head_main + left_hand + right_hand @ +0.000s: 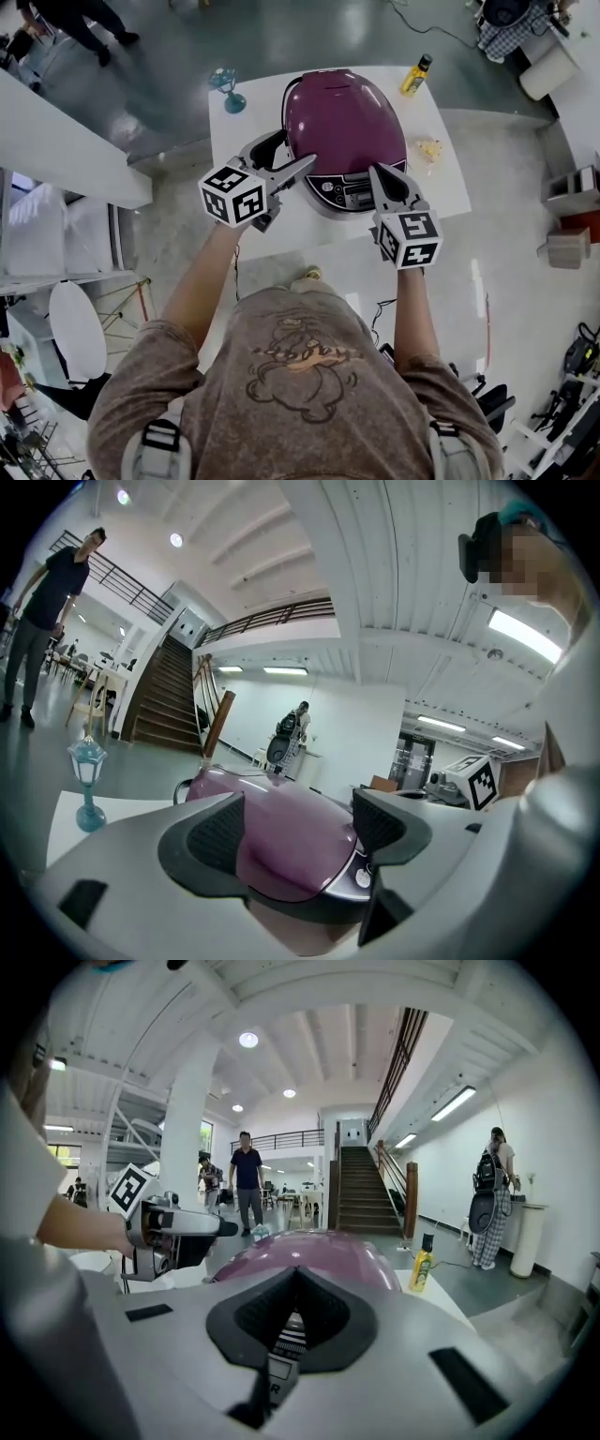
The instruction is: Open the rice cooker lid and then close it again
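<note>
While we look down on the white table (246, 131), the purple rice cooker (345, 122) sits on it, closed. Our left gripper (298, 148) holds its jaws wide apart at the cooker's left front edge, gripping nothing. Our right gripper (384, 178), jaws pressed together and empty, points at the control panel (345, 192). A yellow bottle (416, 75) stands on the far right of the table.

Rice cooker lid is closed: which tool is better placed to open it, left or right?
Right, probably. The right tool is shut, its tips at the front control panel where a lid release would likely sit. The left tool is open, by the left side of the lid, gripping nothing.
</note>
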A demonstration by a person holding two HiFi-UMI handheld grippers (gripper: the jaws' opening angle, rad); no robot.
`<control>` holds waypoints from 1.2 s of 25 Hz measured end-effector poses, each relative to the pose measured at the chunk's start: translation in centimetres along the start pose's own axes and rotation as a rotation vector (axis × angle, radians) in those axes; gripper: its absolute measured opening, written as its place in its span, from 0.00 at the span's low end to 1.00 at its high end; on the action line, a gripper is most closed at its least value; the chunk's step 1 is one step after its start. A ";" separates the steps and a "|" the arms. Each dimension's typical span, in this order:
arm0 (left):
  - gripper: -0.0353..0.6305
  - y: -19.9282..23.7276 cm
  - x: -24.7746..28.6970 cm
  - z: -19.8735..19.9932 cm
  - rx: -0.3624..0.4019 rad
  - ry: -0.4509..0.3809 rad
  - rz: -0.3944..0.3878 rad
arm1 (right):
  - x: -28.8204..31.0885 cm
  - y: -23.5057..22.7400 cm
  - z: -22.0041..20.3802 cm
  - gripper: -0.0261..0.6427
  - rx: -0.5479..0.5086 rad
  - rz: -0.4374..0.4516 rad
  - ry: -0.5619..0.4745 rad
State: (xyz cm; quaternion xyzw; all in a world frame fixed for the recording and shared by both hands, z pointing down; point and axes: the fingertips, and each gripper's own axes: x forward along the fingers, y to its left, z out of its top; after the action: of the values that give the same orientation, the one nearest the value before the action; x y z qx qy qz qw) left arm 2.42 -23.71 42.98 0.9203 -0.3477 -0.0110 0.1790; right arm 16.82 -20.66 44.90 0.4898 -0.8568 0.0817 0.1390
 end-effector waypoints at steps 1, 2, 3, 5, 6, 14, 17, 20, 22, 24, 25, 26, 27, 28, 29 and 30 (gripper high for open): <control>0.60 -0.2 -0.3 0.4 0.000 -0.010 0.001 | -0.5 0.0 0.2 0.05 0.012 -0.001 -0.019; 0.60 -0.4 -0.6 0.7 0.001 -0.018 0.000 | -0.9 0.0 0.4 0.05 0.029 -0.002 -0.036; 0.60 -0.6 -0.9 0.9 0.002 -0.024 -0.002 | -1.3 0.0 0.4 0.05 0.052 -0.003 -0.051; 0.60 -1.0 -1.6 1.1 0.005 -0.030 -0.006 | -2.1 0.4 0.4 0.05 0.092 -0.009 -0.077; 0.60 -1.3 -2.2 1.1 0.005 -0.032 -0.008 | -2.5 0.7 0.3 0.05 0.101 -0.014 -0.085; 0.60 -3.8 -7.0 0.5 0.040 -0.044 -0.014 | -5.9 4.2 -0.5 0.05 0.072 -0.058 -0.104; 0.60 -5.0 -8.5 -0.3 0.055 -0.042 -0.016 | -7.3 5.3 -1.3 0.05 0.081 -0.070 -0.111; 0.60 -6.3 -10.1 -1.0 0.078 -0.030 -0.025 | -8.7 6.8 -2.0 0.05 0.088 -0.072 -0.111; 0.60 -7.0 -11.2 -1.5 0.096 -0.029 -0.016 | -9.5 7.7 -2.4 0.05 0.091 -0.071 -0.113; 0.60 -7.5 -12.1 -2.0 0.106 -0.033 0.000 | -10.3 8.6 -2.9 0.05 0.092 -0.072 -0.118; 0.59 -7.8 -12.5 -2.4 0.107 -0.036 0.007 | -10.7 9.0 -3.3 0.05 0.091 -0.073 -0.121; 0.58 -8.0 -12.9 -2.7 0.108 -0.038 0.013 | -11.1 9.3 -3.6 0.05 0.092 -0.073 -0.124; 0.53 -8.3 -13.2 -3.1 0.109 -0.039 0.018 | -11.4 9.7 -4.0 0.05 0.094 -0.074 -0.127; 0.47 -8.5 -13.6 -3.5 0.112 -0.038 0.023 | -11.8 10.0 -4.3 0.05 0.096 -0.075 -0.131; 0.44 -8.7 -13.9 -3.8 0.116 -0.036 0.027 | -12.2 10.3 -4.6 0.05 0.098 -0.076 -0.136; 0.43 -8.9 -14.3 -4.2 0.120 -0.035 0.032 | -12.6 10.6 -4.8 0.05 0.099 -0.077 -0.141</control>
State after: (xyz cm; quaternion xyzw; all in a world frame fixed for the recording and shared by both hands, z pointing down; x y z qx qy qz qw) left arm -2.11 -6.98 42.39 0.9235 -0.3653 -0.0031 0.1174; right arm 14.48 -3.64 45.41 0.5333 -0.8398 0.0841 0.0570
